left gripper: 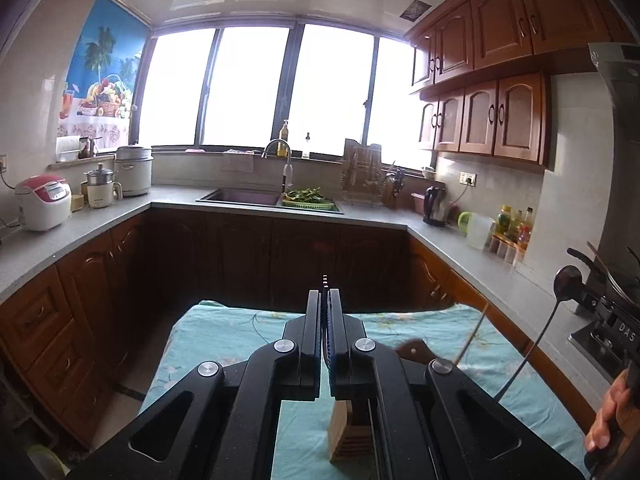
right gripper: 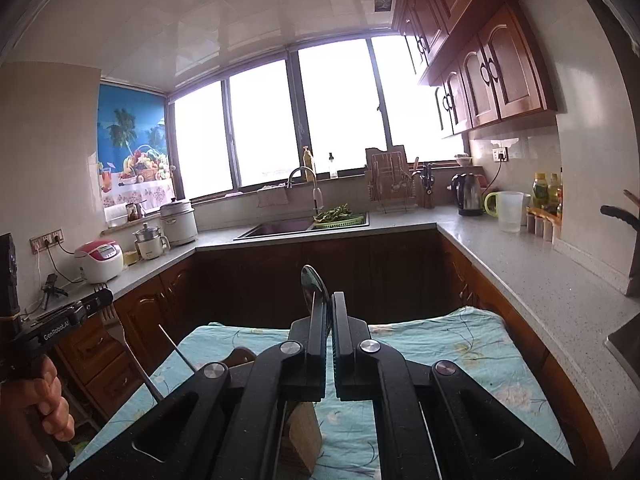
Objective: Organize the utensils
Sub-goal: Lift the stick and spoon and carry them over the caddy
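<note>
On the counter at nine o'clock stand a white-and-red rice cooker (left gripper: 43,207), a small electric pot (left gripper: 102,190) and a tall lidded steamer pot (left gripper: 134,169); their contents are hidden. At twelve o'clock the sink (left gripper: 240,197) has a green basket of leafy greens (left gripper: 307,197) in its right half. Low in the middle, on the floral tablecloth (left gripper: 224,336), a wooden utensil block (left gripper: 349,428) sits under the grippers, mostly blocked by their black arms. The left gripper (left gripper: 325,300) is clamped on a blue-handled fork (left gripper: 325,284), its tines poking past the fingertips. The right gripper (right gripper: 329,308) is closed on a black spoon (right gripper: 314,286), whose bowl rises above the tips. At three o'clock are a kettle (left gripper: 435,205), a clear jug (left gripper: 478,231) and bottles (left gripper: 516,226). The right wrist view alone shows the left hand (right gripper: 50,404) on its handle; the left wrist view alone shows the right hand (left gripper: 608,416) and the spoon's long stem.
</note>
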`<state>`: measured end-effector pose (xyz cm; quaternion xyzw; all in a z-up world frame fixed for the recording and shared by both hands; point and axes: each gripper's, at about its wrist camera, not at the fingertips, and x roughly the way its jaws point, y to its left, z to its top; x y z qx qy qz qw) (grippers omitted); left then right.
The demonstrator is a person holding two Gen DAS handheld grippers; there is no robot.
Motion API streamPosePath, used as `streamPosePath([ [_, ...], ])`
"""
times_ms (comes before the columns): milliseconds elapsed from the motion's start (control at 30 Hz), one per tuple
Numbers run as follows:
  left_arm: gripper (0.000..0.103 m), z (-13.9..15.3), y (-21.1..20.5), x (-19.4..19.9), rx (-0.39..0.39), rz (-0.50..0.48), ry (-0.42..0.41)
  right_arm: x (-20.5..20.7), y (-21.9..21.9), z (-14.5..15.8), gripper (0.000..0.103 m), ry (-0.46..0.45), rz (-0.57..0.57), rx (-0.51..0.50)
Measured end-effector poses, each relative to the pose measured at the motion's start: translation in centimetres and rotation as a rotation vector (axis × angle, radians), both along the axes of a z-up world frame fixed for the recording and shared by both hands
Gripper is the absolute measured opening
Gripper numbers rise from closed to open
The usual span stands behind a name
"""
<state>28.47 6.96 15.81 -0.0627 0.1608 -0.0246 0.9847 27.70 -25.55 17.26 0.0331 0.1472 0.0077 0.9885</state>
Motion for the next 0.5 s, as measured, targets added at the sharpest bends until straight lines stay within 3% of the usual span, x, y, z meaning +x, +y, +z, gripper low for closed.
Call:
streamPosePath([
  [267, 0.000, -3.2, -3.2, 3.4, 0.053, 0.083, -0.028, 2.9, 1.7, -1.9, 0.002, 0.001, -0.026, -0.092],
  [500, 0.000, -6.8, -6.9, 4.8, 0.119, 0.056, 0.008, 3.9, 2.6, -5.5, 0.002, 0.038, -0.018, -0.103],
])
